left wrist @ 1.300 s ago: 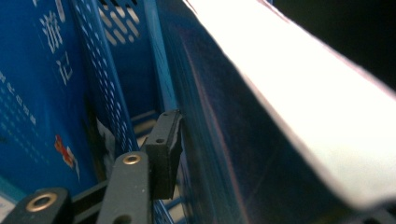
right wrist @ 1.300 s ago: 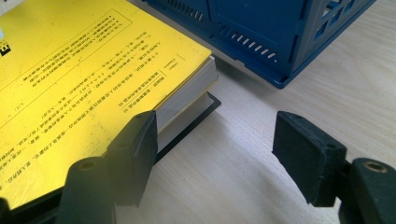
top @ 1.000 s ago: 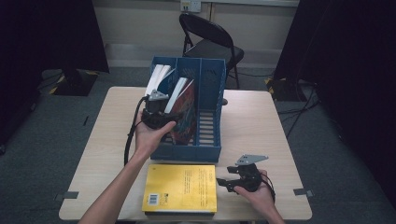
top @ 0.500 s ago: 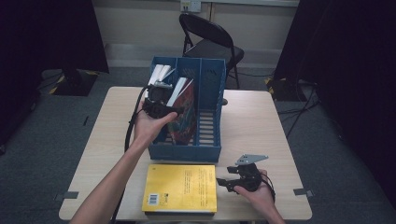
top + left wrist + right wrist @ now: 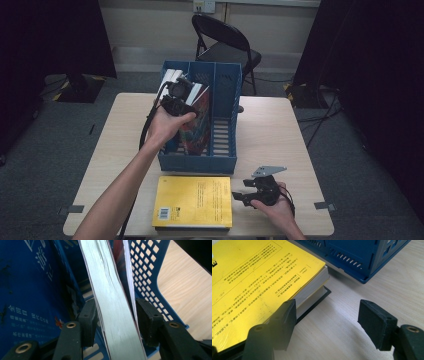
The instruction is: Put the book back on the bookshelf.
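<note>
Book (image 5: 112, 315), page edges facing the left gripper (image 5: 113, 315), stands tilted in the blue file rack (image 5: 222, 160) on the bench (image 5: 280, 130), between that gripper's jaws. Those jaws have just been closing, and whether the pads now press the book I cannot tell. Beside it leans a blue-covered book (image 5: 30, 290). Nearer the person, a yellow book (image 5: 194, 201) lies flat atop a dark one; the right gripper (image 5: 327, 320) rests beside it, jaws apart, holding nothing.

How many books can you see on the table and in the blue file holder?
4 at least: a yellow book flat on a dark book at the table's near edge, and a blue book and a red-covered book upright in the blue holder. More may be hidden.
</note>
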`<state>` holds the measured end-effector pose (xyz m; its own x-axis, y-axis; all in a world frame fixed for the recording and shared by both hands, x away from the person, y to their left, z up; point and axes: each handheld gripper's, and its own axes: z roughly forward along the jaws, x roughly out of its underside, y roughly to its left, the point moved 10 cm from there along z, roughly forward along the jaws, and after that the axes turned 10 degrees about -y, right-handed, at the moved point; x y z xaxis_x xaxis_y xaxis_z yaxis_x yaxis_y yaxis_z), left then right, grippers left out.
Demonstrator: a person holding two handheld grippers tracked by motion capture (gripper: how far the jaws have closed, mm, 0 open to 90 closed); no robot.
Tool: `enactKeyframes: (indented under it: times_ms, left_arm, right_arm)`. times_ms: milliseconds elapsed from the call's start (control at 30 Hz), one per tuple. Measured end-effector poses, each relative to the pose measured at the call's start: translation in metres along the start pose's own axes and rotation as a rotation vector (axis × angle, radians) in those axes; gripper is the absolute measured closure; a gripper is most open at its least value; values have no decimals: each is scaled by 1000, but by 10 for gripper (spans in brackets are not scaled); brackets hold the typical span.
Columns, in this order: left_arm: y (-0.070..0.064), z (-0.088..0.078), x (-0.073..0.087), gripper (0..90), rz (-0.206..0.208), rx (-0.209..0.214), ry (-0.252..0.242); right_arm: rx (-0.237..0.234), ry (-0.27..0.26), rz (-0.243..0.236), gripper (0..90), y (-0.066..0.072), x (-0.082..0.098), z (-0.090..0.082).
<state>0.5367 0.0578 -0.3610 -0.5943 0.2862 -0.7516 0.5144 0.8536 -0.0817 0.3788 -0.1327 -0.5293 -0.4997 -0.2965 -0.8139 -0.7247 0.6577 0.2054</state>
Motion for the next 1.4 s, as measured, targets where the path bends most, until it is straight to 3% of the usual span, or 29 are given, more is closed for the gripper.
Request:
enactKeyframes:
  times_ms: [100,167,267,333,367,433,500,600,700,800,867,1100,1233,1400]
  left_arm:
    - [-1,0,1,598,11,-22,46]
    - [-4,4,4,613,-18,-18,118]
    - [-3,5,2,645,-10,-45,136]
    - [-5,7,3,653,-19,-33,179]
    - [-6,9,6,641,-54,-5,238]
    - [-5,11,7,640,-56,2,266]
    - [-3,13,8,656,-71,-10,328]
    - [-1,14,9,699,-83,-34,367]
    - [0,14,8,705,-51,-26,378]
    - [0,15,8,706,-63,-7,403]
    - [1,15,9,705,-86,-15,435]
    - [-1,16,14,702,-105,-10,478]
    - [0,16,14,731,-130,-41,472]
    - [-2,18,10,740,-114,-35,453]
  right_arm:
    - [-1,2,2,305,0,0,0]
    - [-3,3,3,305,0,0,0]
    - [-4,4,1,305,1,0,0]
    - [-5,3,1,305,1,0,0]
    - [-3,4,3,305,1,1,1]
    - [-4,5,4,305,1,1,0]
    - [-5,6,4,306,2,1,0]
    - [-10,9,9,305,2,2,0]
    - [-14,8,9,307,2,2,0]
    - [-23,8,8,314,3,2,0]
    - [-24,9,6,314,3,3,-1]
    - [-24,11,8,314,2,3,0]
    - [-23,10,9,313,2,3,0]
    - [-21,7,9,312,1,3,0]
